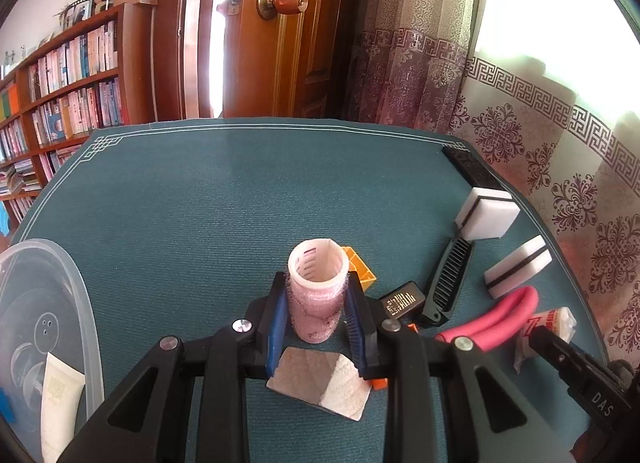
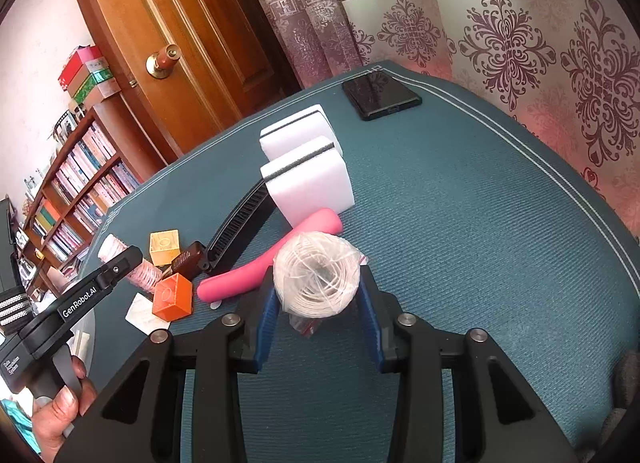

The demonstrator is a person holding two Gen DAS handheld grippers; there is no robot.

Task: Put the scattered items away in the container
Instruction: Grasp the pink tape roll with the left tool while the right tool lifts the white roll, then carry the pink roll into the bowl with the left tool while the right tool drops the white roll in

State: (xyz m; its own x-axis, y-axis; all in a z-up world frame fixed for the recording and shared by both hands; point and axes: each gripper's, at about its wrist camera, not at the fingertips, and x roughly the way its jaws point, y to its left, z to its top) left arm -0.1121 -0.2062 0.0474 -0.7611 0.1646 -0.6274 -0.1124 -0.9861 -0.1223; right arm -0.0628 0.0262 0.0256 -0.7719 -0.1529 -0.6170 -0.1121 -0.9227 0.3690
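Container [image 1: 86,303]: clear plastic tub at 8 o'clock in the left wrist view, on the teal mat [image 1: 224,199]; a cream tube [image 1: 60,403] lies inside it.
Left gripper [image 1: 316,309]: blue pads clamped on both sides of a pink hair roller [image 1: 318,287], which stands upright between them (open end up).
Right gripper [image 2: 318,299]: jaws closed on a bag-wrapped coil of white cord [image 2: 316,275].
Scattered items: a wooden block [image 1: 320,385] lies just under the left gripper, at 6 o'clock from the roller; a yellow block [image 1: 360,269] sits just behind the roller at 2 o'clock.
Right-hand cluster: a small dark adapter [image 1: 402,299], a black folding comb [image 1: 448,279], two white sponges [image 1: 486,213] and a bent pink foam rod [image 1: 492,317] lie close together at 3 o'clock.
Orange block [image 2: 173,297]: at 9 o'clock from the cord, near the rod.
Far corner: a black phone [image 2: 380,95] at 12 o'clock, well apart from the rest.
Hand [image 2: 56,419]: holds the left gripper's handle.
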